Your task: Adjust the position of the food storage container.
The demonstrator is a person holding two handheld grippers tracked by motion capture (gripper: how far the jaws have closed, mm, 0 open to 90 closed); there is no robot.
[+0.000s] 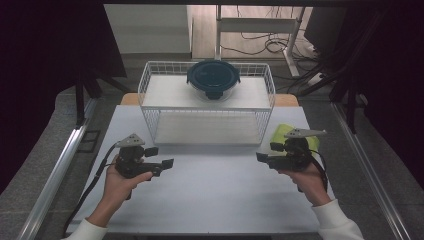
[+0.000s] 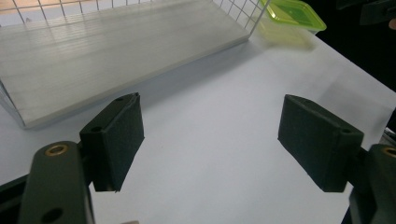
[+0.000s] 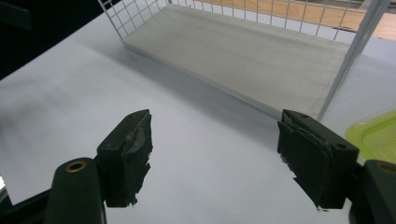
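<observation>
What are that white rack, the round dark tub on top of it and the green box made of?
Rack: thin wire in a grid, likely white-coated metal, with pale matte shelf boards. Round container: glossy dark lid, probably plastic, on a clear base, glass or plastic. Green box: translucent, glossy, looks plastic.

White table [image 1: 210, 200] carries wire rack [image 1: 150, 95] and green container [image 2: 292, 14].

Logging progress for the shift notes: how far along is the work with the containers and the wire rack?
Done: a round dark-lidded container already sits on the wire rack's top shelf. In hand: nothing; the left gripper and right gripper both hang open over the white table, jaws empty. Left, probably: the green container beside the rack, nearest the right gripper, is untouched, and the lower shelf is bare.
</observation>
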